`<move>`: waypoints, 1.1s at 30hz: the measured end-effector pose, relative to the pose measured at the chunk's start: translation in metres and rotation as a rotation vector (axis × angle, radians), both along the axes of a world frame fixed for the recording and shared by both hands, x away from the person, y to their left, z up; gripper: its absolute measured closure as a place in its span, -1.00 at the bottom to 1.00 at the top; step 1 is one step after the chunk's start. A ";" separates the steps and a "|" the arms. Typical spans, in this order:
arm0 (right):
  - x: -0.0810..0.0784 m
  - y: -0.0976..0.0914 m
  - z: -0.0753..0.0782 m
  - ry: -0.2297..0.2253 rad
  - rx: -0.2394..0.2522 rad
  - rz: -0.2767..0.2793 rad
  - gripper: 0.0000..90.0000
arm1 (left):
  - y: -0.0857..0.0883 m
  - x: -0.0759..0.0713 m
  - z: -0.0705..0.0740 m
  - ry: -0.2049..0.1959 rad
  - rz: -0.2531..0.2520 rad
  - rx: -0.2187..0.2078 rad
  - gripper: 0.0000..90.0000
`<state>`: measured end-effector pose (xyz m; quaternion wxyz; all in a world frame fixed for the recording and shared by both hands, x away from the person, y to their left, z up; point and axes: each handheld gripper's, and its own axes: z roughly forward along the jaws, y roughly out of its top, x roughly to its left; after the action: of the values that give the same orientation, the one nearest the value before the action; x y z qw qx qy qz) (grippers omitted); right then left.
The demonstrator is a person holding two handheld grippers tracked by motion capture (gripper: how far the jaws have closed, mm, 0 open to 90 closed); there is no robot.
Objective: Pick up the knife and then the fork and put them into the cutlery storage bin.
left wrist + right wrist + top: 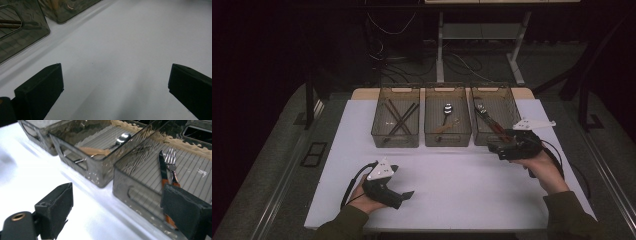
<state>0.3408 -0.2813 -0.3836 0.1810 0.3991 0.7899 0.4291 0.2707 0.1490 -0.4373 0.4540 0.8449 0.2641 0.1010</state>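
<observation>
Inspecting station, landmark taken as the middle bin (447, 122):
Right gripper (495, 150): hovering at the near edge of the right bin (507, 102), one bin right of the landmark; jaws spread wide, nothing between them.
Right bin contents: knife (163, 170) and fork (171, 161) with orange-brown handles, lying side by side on the ribbed floor, touching no jaw.
Left gripper (408, 194): low over the white table (452, 185), well nearer the person than the landmark and to its left; jaws spread, bare table between them.
Middle bin contents: spoon (447, 111) with bowl at the far end, plus a pale wooden piece (446, 127) beside it.
Left bin (396, 135): just left of the landmark, holding crossed dark chopsticks (401, 119).
Bins: three in a row, close together, at the table's far side.
</observation>
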 end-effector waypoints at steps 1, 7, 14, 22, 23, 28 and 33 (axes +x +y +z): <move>-0.004 0.001 -0.003 -0.011 -0.005 -0.003 -0.74 | 0.000 0.000 0.000 0.000 0.001 -0.001 -1.00; -0.025 0.003 -0.017 -0.022 -0.001 -0.003 -0.74 | 0.001 0.000 0.000 -0.002 0.005 -0.003 -1.00; -0.050 0.003 -0.034 -0.029 -0.002 0.020 -0.74 | 0.001 0.000 0.001 -0.001 0.005 -0.006 -1.00; -0.073 -0.001 -0.047 -0.027 0.014 0.029 -0.74 | 0.002 0.000 0.002 0.000 0.000 -0.007 -1.00; -0.075 -0.002 -0.048 -0.022 0.024 0.027 -0.74 | 0.002 0.000 0.002 0.000 0.001 -0.007 -1.00; -0.083 -0.004 -0.056 -0.003 0.033 0.037 -0.74 | 0.002 0.000 0.002 -0.004 0.000 -0.005 -1.00; -0.087 -0.006 -0.063 0.010 0.013 0.042 -0.74 | 0.003 0.000 0.001 -0.004 0.002 -0.003 -1.00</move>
<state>0.2535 -0.2877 -0.4464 0.1653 0.3856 0.7963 0.4358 0.2711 0.1516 -0.4359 0.4558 0.8438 0.2642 0.1028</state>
